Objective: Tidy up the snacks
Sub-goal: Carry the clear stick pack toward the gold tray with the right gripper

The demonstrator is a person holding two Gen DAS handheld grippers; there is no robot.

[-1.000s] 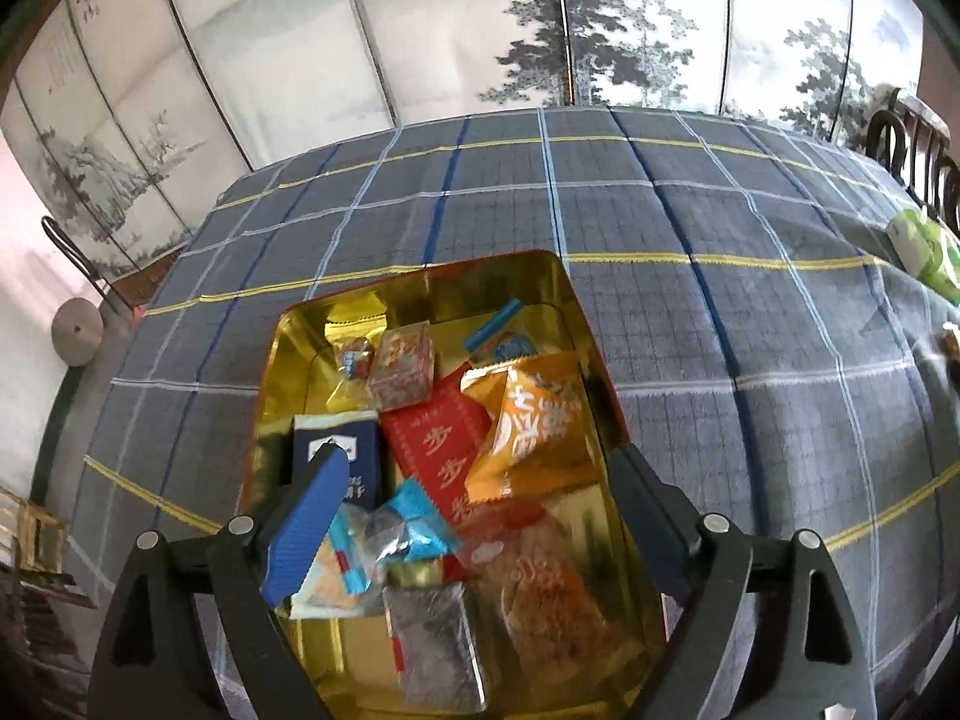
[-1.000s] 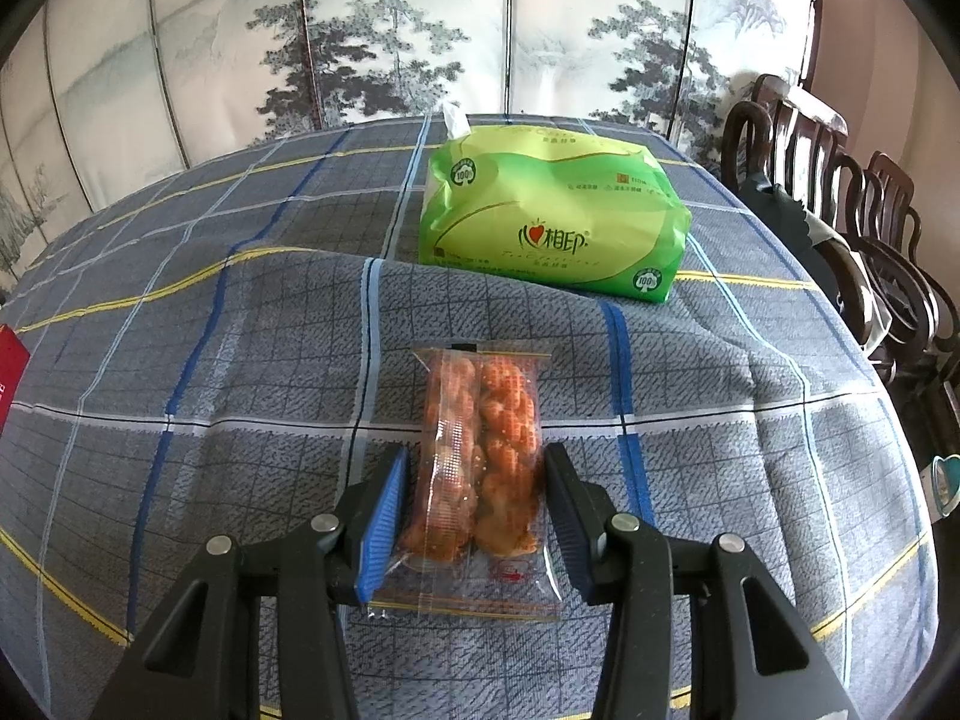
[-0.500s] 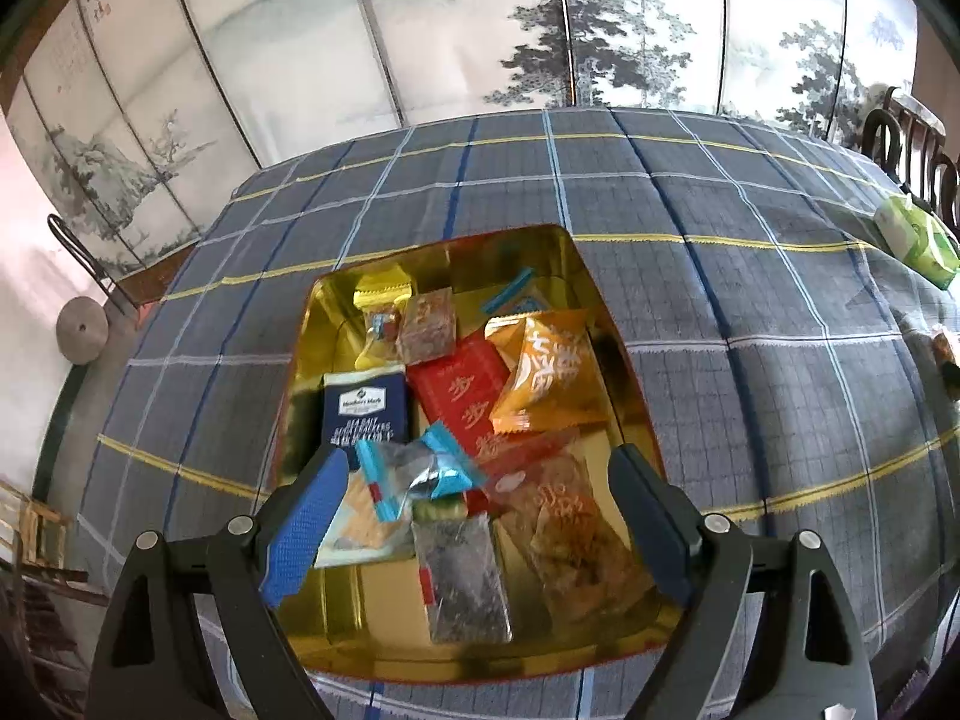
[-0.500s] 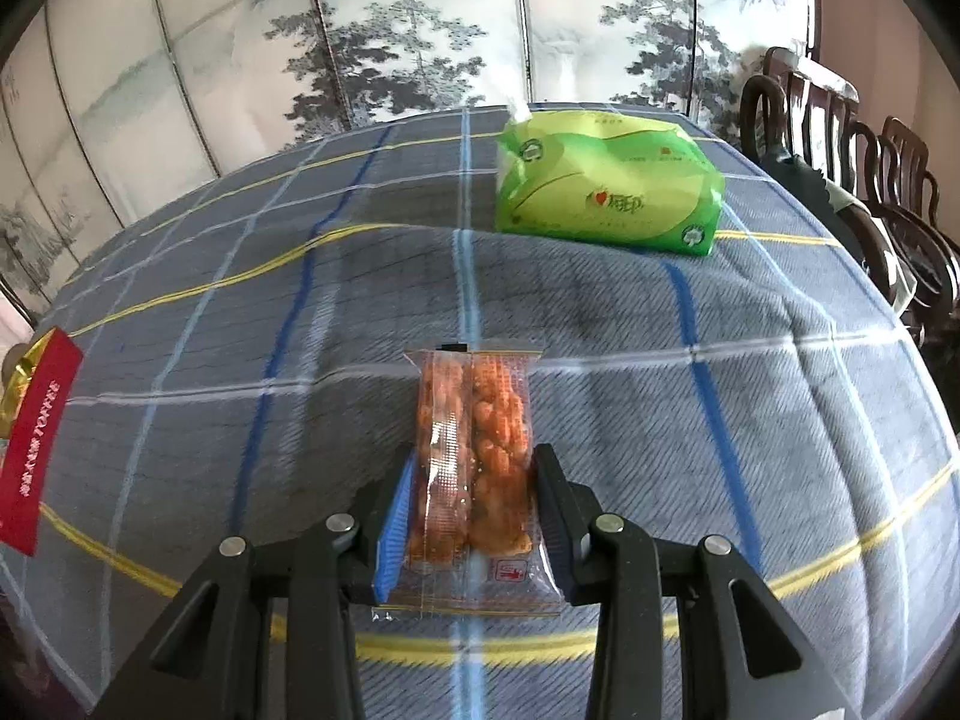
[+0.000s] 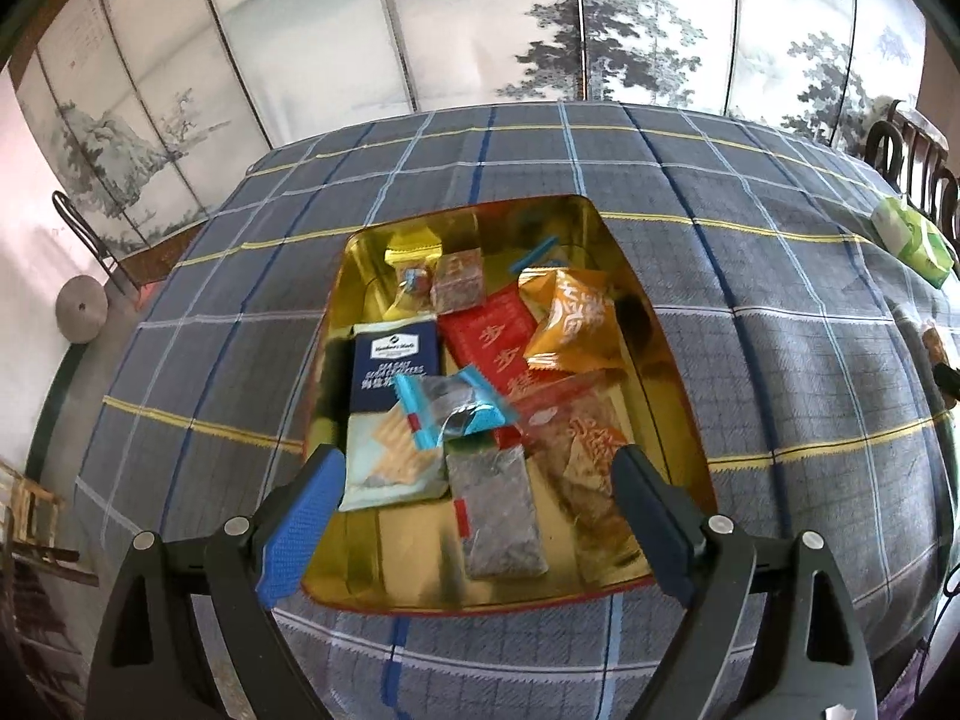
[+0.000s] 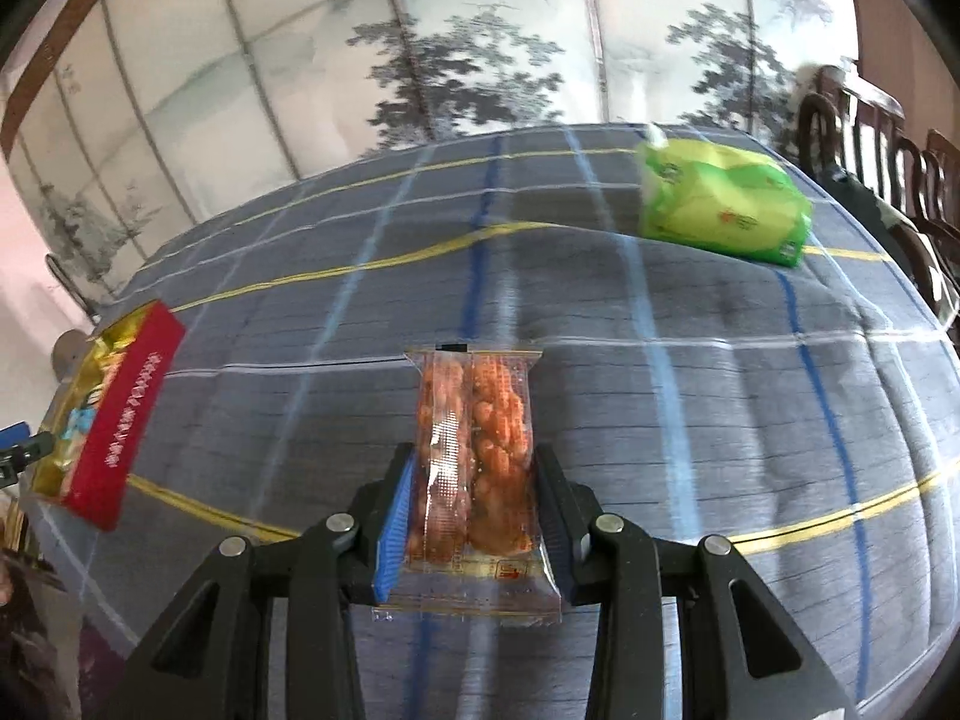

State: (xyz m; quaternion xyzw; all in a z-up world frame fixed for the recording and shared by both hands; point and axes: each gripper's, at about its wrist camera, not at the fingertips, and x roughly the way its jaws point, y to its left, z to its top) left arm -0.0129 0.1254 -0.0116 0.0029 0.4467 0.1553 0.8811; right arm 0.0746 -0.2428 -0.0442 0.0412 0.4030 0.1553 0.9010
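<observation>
A gold tin (image 5: 666, 360) with a red outer wall lies on the plaid tablecloth and holds several snack packets: a navy cracker pack (image 5: 393, 363), a red packet (image 5: 495, 342), an orange pouch (image 5: 570, 324), a grey packet (image 5: 498, 516). My left gripper (image 5: 474, 510) hangs open over the tin's near end, nothing between its fingers. My right gripper (image 6: 474, 516) is shut on a clear packet of orange twisted snacks (image 6: 474, 438), lifted above the cloth. The tin (image 6: 126, 402) shows at the far left of the right wrist view.
A green tissue pack (image 6: 720, 207) lies at the table's far right; it also shows at the right edge as the green tissue pack (image 5: 912, 240). Dark wooden chairs (image 6: 888, 138) stand beyond that edge. A painted folding screen (image 5: 480, 30) backs the table.
My right gripper has carried the twisted-snack packet up and leftward, bringing the tin into its view. The left gripper has drawn back toward the tin's near edge, still open.
</observation>
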